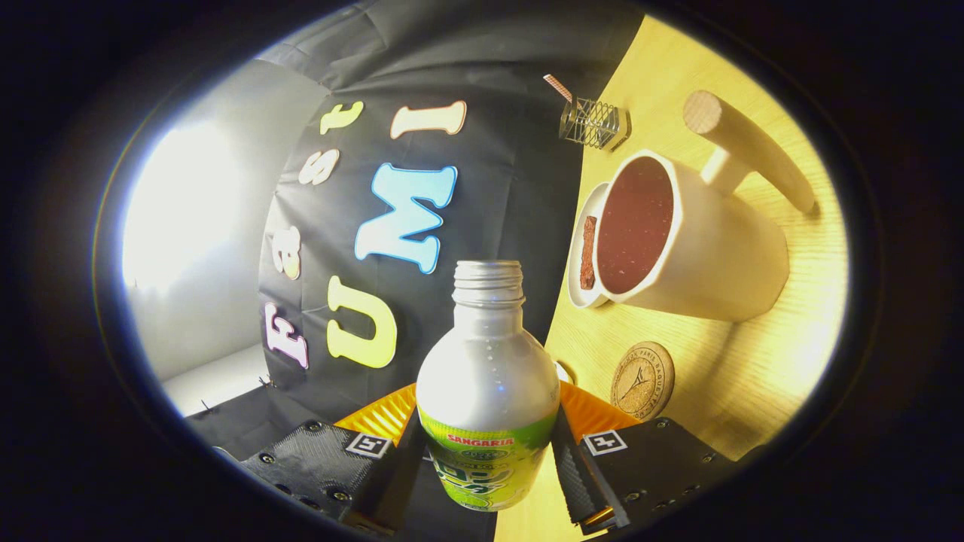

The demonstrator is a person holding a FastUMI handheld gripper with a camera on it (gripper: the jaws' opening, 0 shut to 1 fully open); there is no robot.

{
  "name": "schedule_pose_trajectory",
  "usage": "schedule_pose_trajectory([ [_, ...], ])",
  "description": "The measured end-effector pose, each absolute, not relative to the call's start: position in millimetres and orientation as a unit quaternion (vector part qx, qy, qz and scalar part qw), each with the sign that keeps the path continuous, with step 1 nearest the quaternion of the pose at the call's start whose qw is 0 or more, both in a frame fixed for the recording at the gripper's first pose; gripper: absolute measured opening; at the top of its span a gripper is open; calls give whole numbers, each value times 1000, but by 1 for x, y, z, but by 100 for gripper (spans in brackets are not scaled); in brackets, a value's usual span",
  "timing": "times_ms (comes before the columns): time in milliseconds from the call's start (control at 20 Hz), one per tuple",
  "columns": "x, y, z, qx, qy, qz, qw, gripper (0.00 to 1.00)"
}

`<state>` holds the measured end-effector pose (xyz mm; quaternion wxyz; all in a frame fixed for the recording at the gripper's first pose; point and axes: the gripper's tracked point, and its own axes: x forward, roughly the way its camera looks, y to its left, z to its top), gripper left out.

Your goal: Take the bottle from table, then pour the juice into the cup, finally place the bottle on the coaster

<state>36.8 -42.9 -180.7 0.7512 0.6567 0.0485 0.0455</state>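
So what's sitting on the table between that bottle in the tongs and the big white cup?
In the gripper view, bare wooden table and a round cork coaster lie between the bottle, gripped by the tongs, and the cup.

Hand-held gripper [488, 452]: screwed carbon-weave plates (square coded tags), ribbed orange inserts.

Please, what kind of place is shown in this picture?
Probably a small recording booth, not a home: a black cloth wall, a bright lamp, and a wooden table with a cup and coaster. The jaws grip a bottle.
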Motion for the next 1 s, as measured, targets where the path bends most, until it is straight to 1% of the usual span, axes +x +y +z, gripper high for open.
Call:
schedule_pose_trajectory([
  [450,42,-42,-174,692,28,47,720,77],
  [750,44,-43,-174,726,13,48,686,77],
  [1000,46,-46,-176,739,7,47,672,77],
])
